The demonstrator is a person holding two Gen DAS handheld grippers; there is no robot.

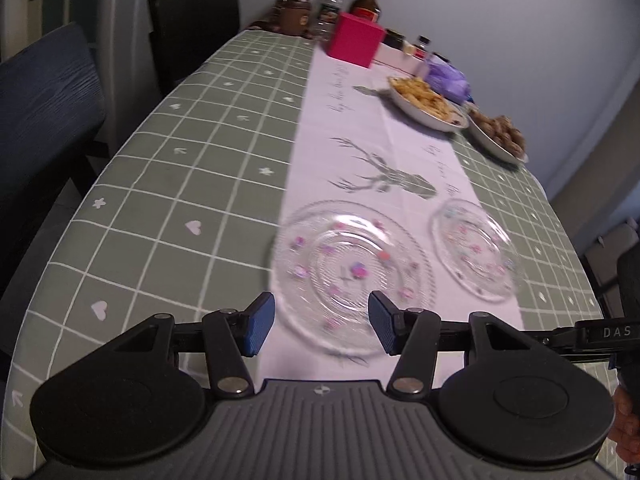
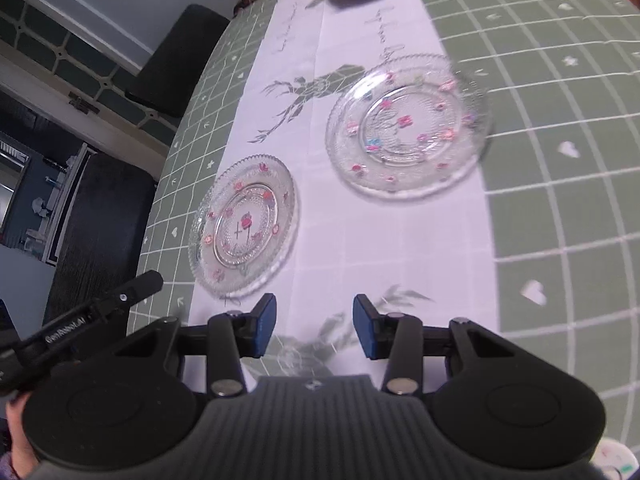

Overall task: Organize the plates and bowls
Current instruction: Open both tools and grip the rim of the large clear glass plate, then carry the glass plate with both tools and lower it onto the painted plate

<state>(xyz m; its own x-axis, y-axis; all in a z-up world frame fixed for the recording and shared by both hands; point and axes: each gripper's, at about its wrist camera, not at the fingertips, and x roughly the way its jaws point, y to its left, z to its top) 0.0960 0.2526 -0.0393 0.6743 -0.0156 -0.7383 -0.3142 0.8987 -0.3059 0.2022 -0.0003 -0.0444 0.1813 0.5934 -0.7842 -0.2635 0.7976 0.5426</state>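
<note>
Two clear glass plates with pink flower dots lie on the white deer runner. In the left wrist view the nearer plate [image 1: 350,274] sits just ahead of my open, empty left gripper [image 1: 322,326], its near rim between the blue pads; the second plate [image 1: 476,248] lies to its right. In the right wrist view the same plates show as a left plate [image 2: 244,226] and a farther right plate [image 2: 408,126]. My right gripper [image 2: 314,330] is open and empty, above the runner, short of both plates.
A green checked tablecloth [image 1: 192,168] covers the table. Two white dishes of food [image 1: 426,102] [image 1: 498,136], a pink box [image 1: 354,40] and bottles [image 1: 366,0] stand at the far end. Dark chairs [image 1: 44,92] line the left side. The left gripper's body [image 2: 80,320] shows at lower left.
</note>
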